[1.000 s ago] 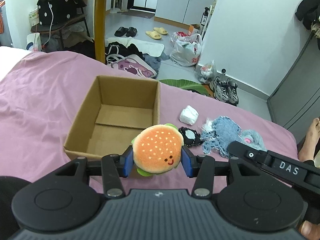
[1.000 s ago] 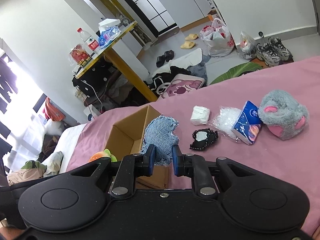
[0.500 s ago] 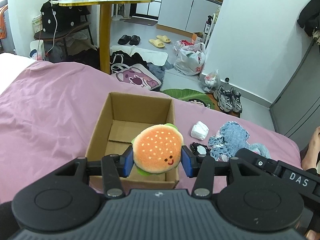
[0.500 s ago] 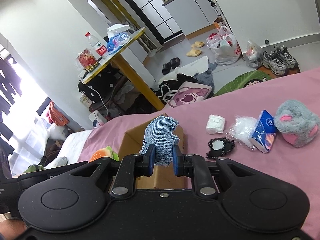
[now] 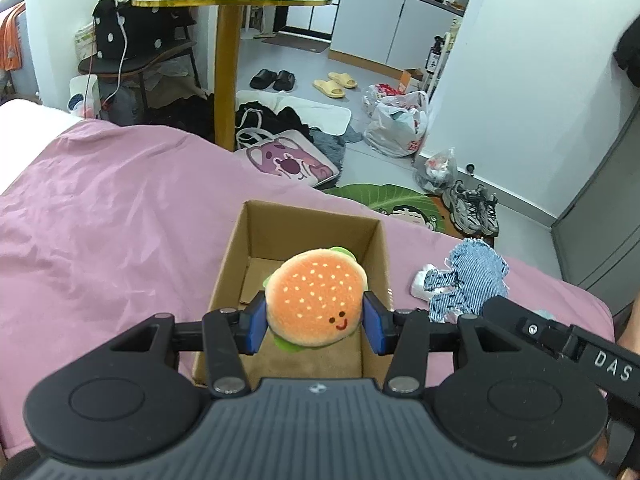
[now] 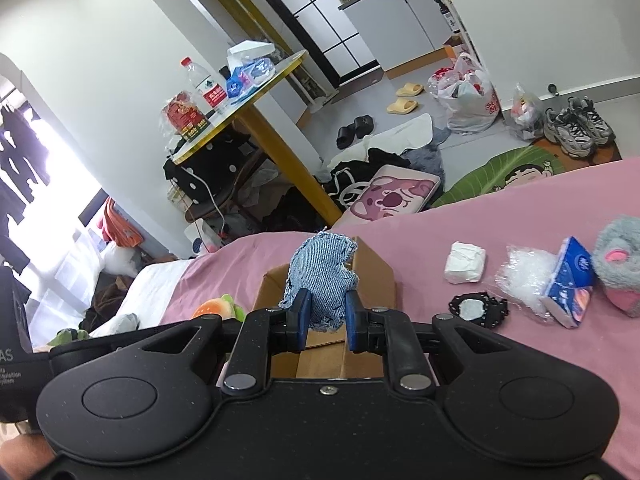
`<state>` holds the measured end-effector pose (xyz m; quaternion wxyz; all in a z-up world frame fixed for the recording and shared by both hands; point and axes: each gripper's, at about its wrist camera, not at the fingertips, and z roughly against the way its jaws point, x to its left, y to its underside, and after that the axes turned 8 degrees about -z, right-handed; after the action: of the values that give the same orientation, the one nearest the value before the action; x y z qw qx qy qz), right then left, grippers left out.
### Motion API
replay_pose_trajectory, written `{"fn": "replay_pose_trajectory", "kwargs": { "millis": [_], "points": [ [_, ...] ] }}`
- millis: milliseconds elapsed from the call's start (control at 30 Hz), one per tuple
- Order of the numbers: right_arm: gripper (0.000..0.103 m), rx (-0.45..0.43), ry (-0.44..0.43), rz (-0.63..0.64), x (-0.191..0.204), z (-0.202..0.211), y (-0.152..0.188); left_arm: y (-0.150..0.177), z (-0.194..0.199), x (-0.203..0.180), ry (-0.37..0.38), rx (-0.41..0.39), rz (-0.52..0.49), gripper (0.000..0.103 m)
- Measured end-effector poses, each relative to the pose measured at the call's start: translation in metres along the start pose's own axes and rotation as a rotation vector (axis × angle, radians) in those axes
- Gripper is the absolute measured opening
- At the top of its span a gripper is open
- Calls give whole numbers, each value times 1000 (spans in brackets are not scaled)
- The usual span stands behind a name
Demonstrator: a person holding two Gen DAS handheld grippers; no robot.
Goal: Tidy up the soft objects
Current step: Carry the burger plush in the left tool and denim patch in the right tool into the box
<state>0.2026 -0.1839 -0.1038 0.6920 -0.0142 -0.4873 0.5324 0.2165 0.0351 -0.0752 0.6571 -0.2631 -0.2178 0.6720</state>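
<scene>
Home, small flat: bed with pink sheet (image 5: 120, 216), slippers (image 5: 334, 83) and sneakers (image 5: 474, 208) on floor, yellow table (image 5: 230, 4), kitchen cupboards (image 5: 394, 30) behind.

Our left wrist view looks forward and down, close over the cardboard box (image 5: 304, 240) at frame centre; our right wrist view, tilted and probably beside it, keeps that box (image 6: 376, 280) centre, and both share the yellow table (image 5: 228, 80) above
</scene>
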Motion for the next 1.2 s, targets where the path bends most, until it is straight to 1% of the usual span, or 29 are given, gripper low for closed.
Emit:
{"fn": "replay_pose_trajectory", "kwargs": {
  "millis": [233, 500, 833, 900, 1033, 1200],
  "points": [
    [18, 29, -7, 11, 6, -23, 0, -11, -23, 16, -17, 22, 26, 48],
    [18, 59, -12, 17, 12, -47, -3, -21, -51, 23, -19, 56, 32, 48],
    [18, 85, 13, 16, 15, -74, -6, -34, -86, 30, -14, 96, 37, 49],
    [18, 89, 22, 23, 16, -79, -7, -37, -90, 32, -9, 90, 40, 51],
    [18, 101, 29, 27, 18, -89, -7, -41, -95, 35, -32, 96, 41, 56],
    [18, 117, 30, 34, 22, -99, -5, -44, -94, 43, -36, 93, 59, 63]
  ]
}}
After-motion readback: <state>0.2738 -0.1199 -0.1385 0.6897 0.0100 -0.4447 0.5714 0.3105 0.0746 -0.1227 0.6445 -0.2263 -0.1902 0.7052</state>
